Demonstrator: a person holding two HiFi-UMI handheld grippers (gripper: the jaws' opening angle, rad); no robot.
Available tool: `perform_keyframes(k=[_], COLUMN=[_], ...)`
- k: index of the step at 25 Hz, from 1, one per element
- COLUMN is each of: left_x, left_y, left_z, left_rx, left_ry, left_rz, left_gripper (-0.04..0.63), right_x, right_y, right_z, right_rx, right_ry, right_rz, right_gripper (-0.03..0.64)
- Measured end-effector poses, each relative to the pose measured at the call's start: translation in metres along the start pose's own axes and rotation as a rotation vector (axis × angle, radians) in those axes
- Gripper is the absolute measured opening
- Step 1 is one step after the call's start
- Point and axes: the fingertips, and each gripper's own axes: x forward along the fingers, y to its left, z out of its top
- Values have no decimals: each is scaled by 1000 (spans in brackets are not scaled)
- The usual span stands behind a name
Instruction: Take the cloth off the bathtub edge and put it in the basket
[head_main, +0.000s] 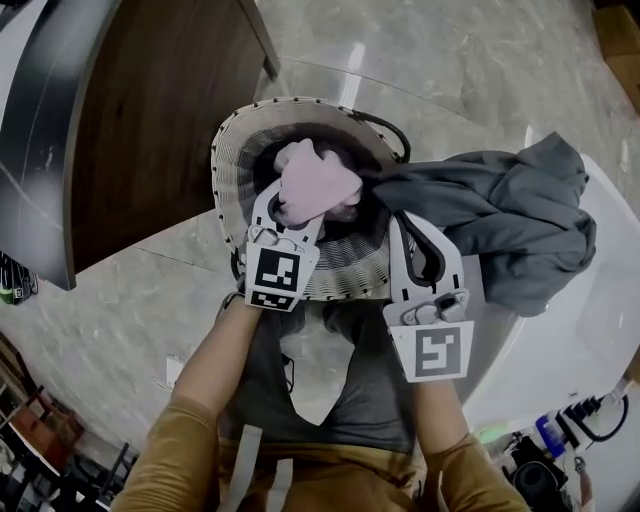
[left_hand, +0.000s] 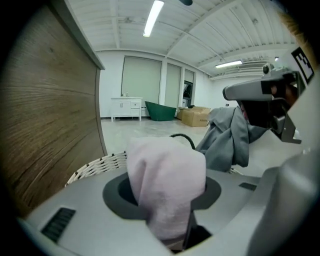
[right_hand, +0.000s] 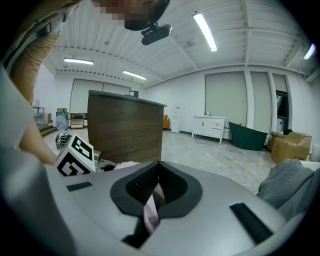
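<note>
A pale pink cloth (head_main: 315, 185) hangs bunched over the white woven basket (head_main: 235, 130). My left gripper (head_main: 295, 212) is shut on it, and in the left gripper view the pink cloth (left_hand: 165, 185) fills the gap between the jaws of the left gripper (left_hand: 170, 200). My right gripper (head_main: 402, 218) is beside it, at the basket's right rim, with its jaws shut on a thin pinkish strip of cloth (right_hand: 150, 215); the right gripper (right_hand: 156, 192) shows no gap. A grey cloth (head_main: 500, 215) lies heaped on the white bathtub edge (head_main: 590, 330), just right of the right gripper.
A dark wooden cabinet (head_main: 150, 110) stands left of the basket on the marble floor (head_main: 120, 330). The basket's black handle (head_main: 390, 130) arches at its far right rim. Bottles and a cable sit at the lower right (head_main: 560, 430). The person's arms and legs fill the bottom.
</note>
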Motion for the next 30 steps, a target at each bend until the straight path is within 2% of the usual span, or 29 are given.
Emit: perform_keyframes(k=[5, 8, 12, 16, 23, 30], left_x=[18, 27, 32, 35, 29, 17], left_y=[2, -2, -5, -2, -1, 0], left_z=[-35, -55, -69, -76, -57, -40], left_rx=[-38, -34, -26, -49, -18, -36], left_ry=[90, 141, 163, 190, 132, 111], left_rz=[-18, -25, -25, -28, 4, 20], left_gripper=[170, 190, 250, 326, 416, 417], right_x=[7, 6, 4, 4, 3, -7], right_y=[-4, -9, -15, -17, -18, -12], right_z=[-9, -13, -18, -20, -12, 3], right_rx=[8, 7, 11, 11, 6, -3], right_ry=[2, 10, 14, 19, 17, 25], right_rz=[-5, -8, -14, -7, -5, -2], right_gripper=[6, 6, 6, 6, 6, 6])
